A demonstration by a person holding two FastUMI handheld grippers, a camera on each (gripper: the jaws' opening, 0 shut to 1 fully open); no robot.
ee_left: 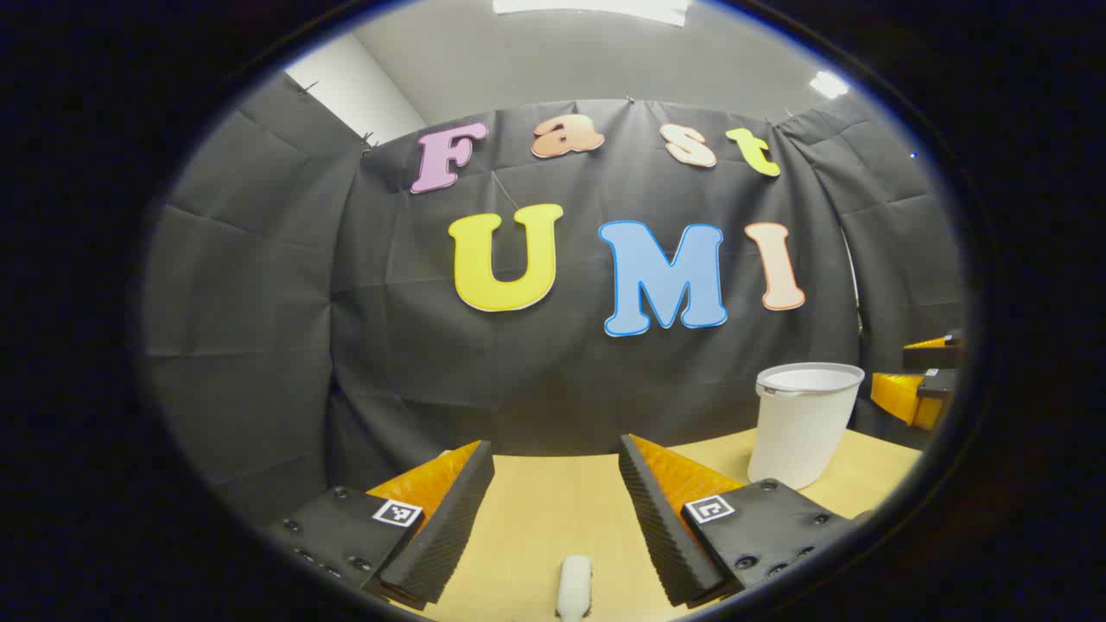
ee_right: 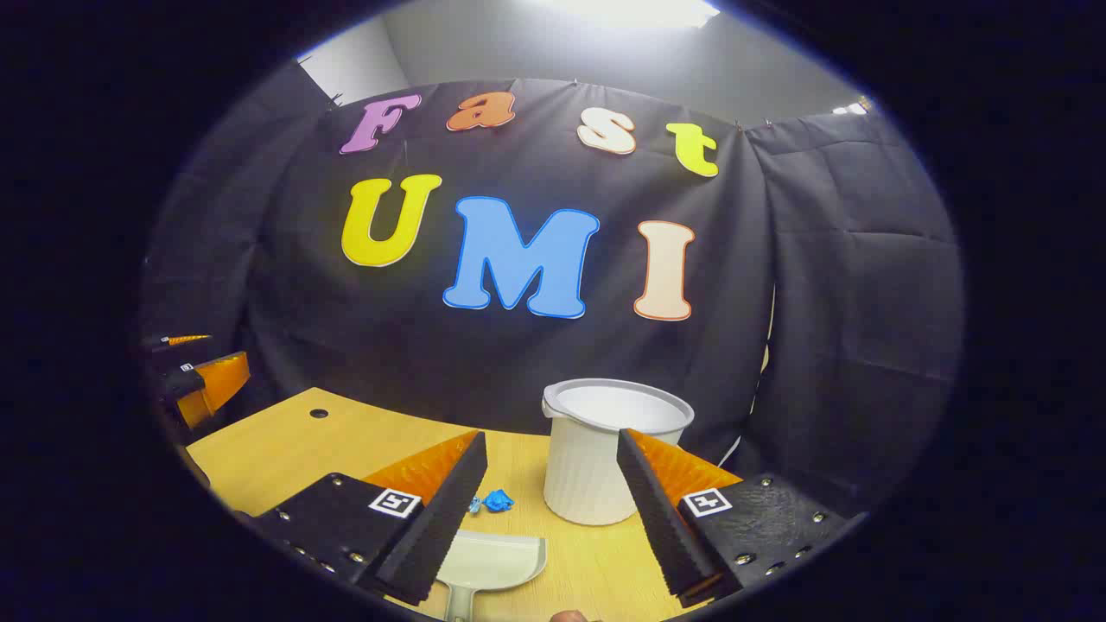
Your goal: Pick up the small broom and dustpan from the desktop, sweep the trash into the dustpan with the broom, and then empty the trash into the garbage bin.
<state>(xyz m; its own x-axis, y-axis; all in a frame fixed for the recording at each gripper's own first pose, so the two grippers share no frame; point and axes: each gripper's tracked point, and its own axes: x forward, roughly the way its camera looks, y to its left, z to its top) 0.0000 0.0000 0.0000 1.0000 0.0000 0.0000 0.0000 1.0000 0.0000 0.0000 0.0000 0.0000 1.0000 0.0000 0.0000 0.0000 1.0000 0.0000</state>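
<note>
- Right gripper view: dustpan (ee_right: 491, 561) lies flat on the desktop (ee_right: 285, 449) between the right gripper (ee_right: 540, 510) fingers, nearer the left finger, handle toward the camera. Nothing touches it.
- Blue trash scrap (ee_right: 494, 501) sits just past the dustpan's far edge, beside the left finger's tip.
- White garbage bin (ee_right: 605, 449) stands upright beyond the fingertips, partly behind the right finger, close to the booth wall.
- Right gripper jaws spread wide, nothing between them gripped.
- Left gripper view: white rounded piece (ee_left: 575, 586), probably the broom handle end, lies on the desktop between the left gripper (ee_left: 557, 492) fingers, low near the camera; can't confirm what it is.
- Left gripper jaws also wide apart, holding nothing.
- Bin sits ahead and right of the left gripper's right finger, apart from it.
- Each gripper shows at the far side edge of the other's view, well apart.
</note>
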